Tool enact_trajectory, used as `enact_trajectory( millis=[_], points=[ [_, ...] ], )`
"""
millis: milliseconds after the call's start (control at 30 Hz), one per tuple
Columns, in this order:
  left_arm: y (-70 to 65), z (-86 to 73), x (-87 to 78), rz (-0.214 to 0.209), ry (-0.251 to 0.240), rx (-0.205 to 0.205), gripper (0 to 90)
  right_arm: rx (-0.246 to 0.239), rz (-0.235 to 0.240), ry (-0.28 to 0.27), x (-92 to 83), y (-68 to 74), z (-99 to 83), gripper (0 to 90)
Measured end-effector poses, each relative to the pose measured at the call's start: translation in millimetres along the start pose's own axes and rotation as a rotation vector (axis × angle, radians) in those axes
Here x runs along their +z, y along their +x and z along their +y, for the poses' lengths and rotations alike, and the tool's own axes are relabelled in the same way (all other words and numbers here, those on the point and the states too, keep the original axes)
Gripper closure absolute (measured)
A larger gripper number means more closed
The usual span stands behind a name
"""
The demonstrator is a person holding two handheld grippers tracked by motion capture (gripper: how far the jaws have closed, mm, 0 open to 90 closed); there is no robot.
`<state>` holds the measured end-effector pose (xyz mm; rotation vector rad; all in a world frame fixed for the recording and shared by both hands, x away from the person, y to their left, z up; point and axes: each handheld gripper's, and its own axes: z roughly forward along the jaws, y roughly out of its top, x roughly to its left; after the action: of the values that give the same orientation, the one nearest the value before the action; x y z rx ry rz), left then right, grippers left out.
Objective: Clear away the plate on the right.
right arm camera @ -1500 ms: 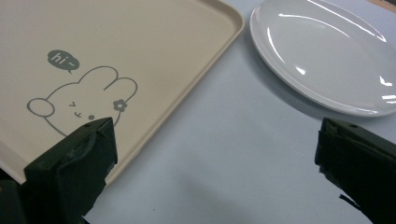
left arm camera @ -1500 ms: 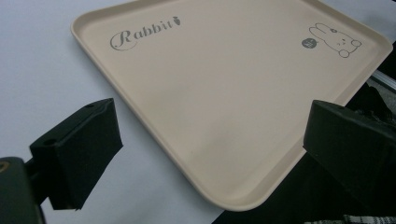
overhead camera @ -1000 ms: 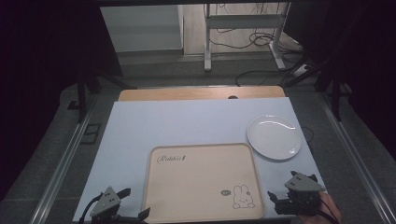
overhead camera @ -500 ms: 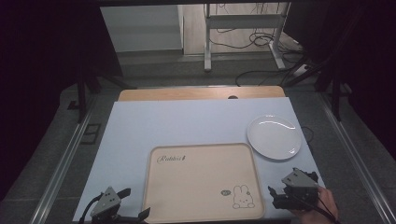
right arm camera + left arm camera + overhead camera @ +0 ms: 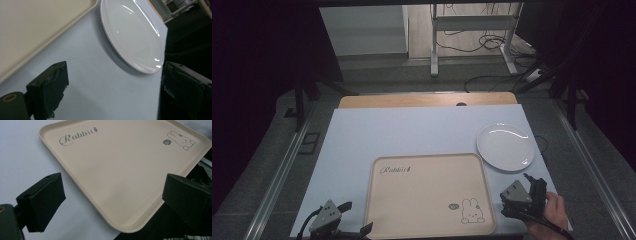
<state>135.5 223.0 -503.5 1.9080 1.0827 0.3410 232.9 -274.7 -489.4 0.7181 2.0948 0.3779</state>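
My right gripper [image 5: 532, 187] hovers low at the near right corner of the table [image 5: 412, 135], its jaws pointing up the table toward the white plate [image 5: 505, 146]. The jaws stand wide apart and have just been closing a little — nothing lies between them but bare table, and they hold nothing. In the right gripper view the white plate [image 5: 132, 35] lies flat just ahead, glossy, with a corner of the beige tray [image 5: 37, 27] off to its left; the two lie close together but apart.

My left gripper [image 5: 344, 222] sits at the near left corner, beside the beige tray's near left edge. Its jaws are spread wide and empty too; in the left gripper view the beige tray [image 5: 120, 170] lies between and beyond them, its near corner reaching the table's front edge.

The tray carries writing — a grey script word in one corner that reads "Rabbii" [image 5: 78, 136], finished with a small carrot mark. In the opposite corner there is a line drawing of a rabbit [image 5: 181, 140] with a small dark round badge beside it; the badge's text is too small to read.
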Motion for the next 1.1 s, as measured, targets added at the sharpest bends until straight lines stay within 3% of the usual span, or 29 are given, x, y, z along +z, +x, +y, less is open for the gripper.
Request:
enact_trajectory(
  millis=[300, 367, 733, 1100],
  points=[
    [0.1, 0.0, 0.2, 0.000, 0.001, -0.001, 4.1, -0.116, -0.087, 0.018, 8.0, 3.5, 5.0, 12.6],
    [0.0, 0.1, 0.2, 0.000, 0.001, -0.001, 4.1, -0.164, -0.109, 0.030, 10.5, 5.5, 5.3, 14.1],
    [-0.1, 0.0, 0.1, 0.001, 0.000, -0.004, 4.1, -0.280, -0.158, 0.064, 26.7, 13.3, 4.9, 17.1],
    [-0.1, 0.0, 0.0, 0.001, 0.001, -0.004, 4.2, -0.390, -0.212, 0.088, 36.8, 25.3, 8.4, 29.9]
  ],
)
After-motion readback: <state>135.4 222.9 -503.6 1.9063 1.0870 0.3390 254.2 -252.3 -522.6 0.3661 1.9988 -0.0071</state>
